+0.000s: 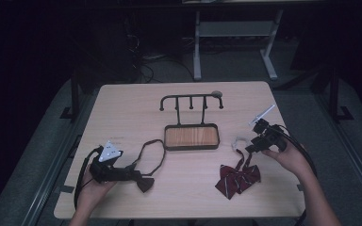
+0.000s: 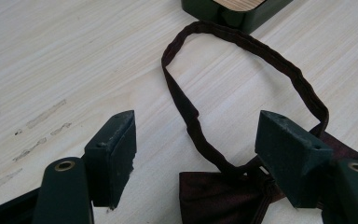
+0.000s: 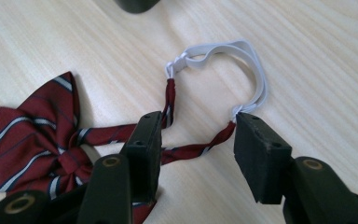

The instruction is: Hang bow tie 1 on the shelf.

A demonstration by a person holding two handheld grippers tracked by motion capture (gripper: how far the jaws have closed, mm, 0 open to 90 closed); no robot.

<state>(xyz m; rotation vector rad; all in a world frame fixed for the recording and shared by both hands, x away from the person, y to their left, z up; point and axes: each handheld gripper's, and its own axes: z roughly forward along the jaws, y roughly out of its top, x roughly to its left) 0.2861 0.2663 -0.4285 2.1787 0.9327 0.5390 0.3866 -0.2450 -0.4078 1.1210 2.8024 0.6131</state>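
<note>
Two bow ties [image 1: 238, 178] lie on a pale wooden table [image 1: 122, 113]; both tools gape, gripping nothing.

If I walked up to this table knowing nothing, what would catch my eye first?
Probably the red striped bow tie at the front right of the table, with the right gripper open over its straps. At front left lies a dark bow tie, the left gripper open above it. Between them, farther back, stands a black hook rack on a wooden tray.

Legible text, labels, brands, numbers, signs: none can be read on any surface in the high view, the left gripper view or the right gripper view.
</note>
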